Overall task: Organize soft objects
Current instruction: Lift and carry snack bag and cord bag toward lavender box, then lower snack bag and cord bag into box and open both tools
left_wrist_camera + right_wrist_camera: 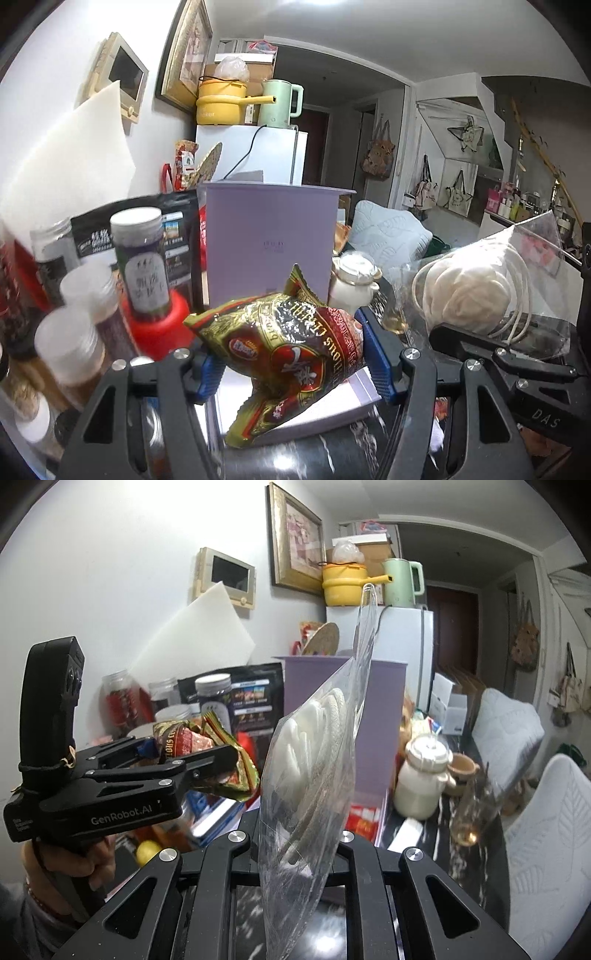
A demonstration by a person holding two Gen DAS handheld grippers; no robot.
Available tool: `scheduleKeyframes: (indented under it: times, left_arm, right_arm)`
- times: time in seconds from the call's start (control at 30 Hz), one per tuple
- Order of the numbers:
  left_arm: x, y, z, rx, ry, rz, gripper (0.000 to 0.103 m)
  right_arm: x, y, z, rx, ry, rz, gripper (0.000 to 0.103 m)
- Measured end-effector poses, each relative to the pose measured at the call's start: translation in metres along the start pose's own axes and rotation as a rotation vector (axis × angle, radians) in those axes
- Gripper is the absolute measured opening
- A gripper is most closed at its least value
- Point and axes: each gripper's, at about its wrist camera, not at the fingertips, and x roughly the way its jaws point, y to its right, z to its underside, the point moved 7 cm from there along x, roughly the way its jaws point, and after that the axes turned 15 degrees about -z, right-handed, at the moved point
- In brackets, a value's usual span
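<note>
A red-and-gold snack bag (291,343) hangs crumpled between the blue pads of my left gripper (291,363), which is shut on it. The right wrist view shows the same bag (184,738) in the left gripper (192,753), held by a person's hand. My right gripper (297,856) is shut on the lower edge of a clear plastic bag (314,760) holding a white coiled rope and white padding. This bag stands upright above the jaws. In the left wrist view the clear bag (469,288) and right gripper (454,338) sit to the right. A lilac bin (269,236) stands just ahead.
Several lidded jars (136,258), a red base and a black pouch (173,229) crowd the left. A cream ceramic pot (421,779), a small cup and a glass (472,812) stand right of the lilac bin (384,709). A white fridge (406,646) is behind, white cushions (506,731) at right.
</note>
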Motion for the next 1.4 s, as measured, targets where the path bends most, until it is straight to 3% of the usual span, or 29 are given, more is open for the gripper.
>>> scheduleKeyframes:
  times: [0.2,0.3,0.5,0.67,0.83,1.4]
  left_arm:
    - [0.028,0.002,-0.019,-0.008,0.03,-0.011,0.064]
    - [0.046,0.002,-0.026,0.005,0.041,-0.057,0.064]
    - [0.085,-0.001,-0.023,-0.014,0.0,-0.08,0.064]
    - [0.121,-0.003,-0.004,0.018,-0.081,-0.1,0.064]
    - [0.139,-0.003,0.001,0.035,-0.106,-0.135,0.064]
    - [0.172,0.003,0.025,0.075,-0.185,-0.181,0.064]
  right_arm:
    - [0.023,0.022,-0.015,-0.009,0.003,0.009,0.015]
    - [0.033,0.035,-0.022,0.005,0.014,0.01,0.015]
    - [0.071,0.056,-0.029,0.026,-0.002,-0.012,0.015]
    - [0.111,0.075,-0.014,0.079,-0.064,-0.038,0.015]
    - [0.132,0.097,0.002,0.123,-0.102,-0.041,0.015]
    - [0.165,0.128,0.043,0.17,-0.274,-0.016,0.019]
